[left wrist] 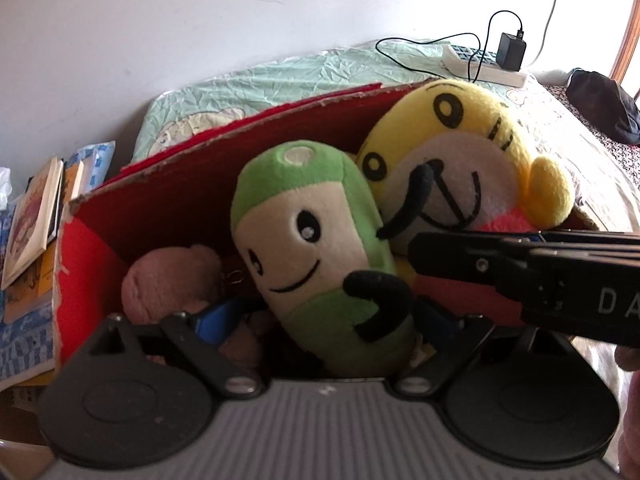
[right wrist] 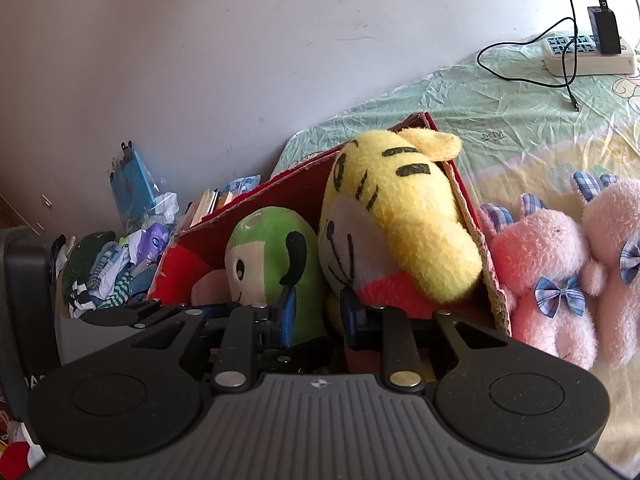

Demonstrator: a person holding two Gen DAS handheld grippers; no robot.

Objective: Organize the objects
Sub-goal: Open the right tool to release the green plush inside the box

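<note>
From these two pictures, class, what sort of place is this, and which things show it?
Probably a bedroom: a bed with a green printed sheet, soft toys such as the pink plush rabbits, and a pile of socks by the wall.

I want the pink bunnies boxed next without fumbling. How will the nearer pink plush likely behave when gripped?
The pink plush bunny looks fuzzy and stuffed, so it will probably squash between the fingers and feel light. Its checked ears and limbs may flop. It leans against a second pink plush, which could shift too.

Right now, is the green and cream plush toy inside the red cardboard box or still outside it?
Inside. The green and cream plush toy stands within the red cardboard box walls, beside the yellow plush tiger.
</note>
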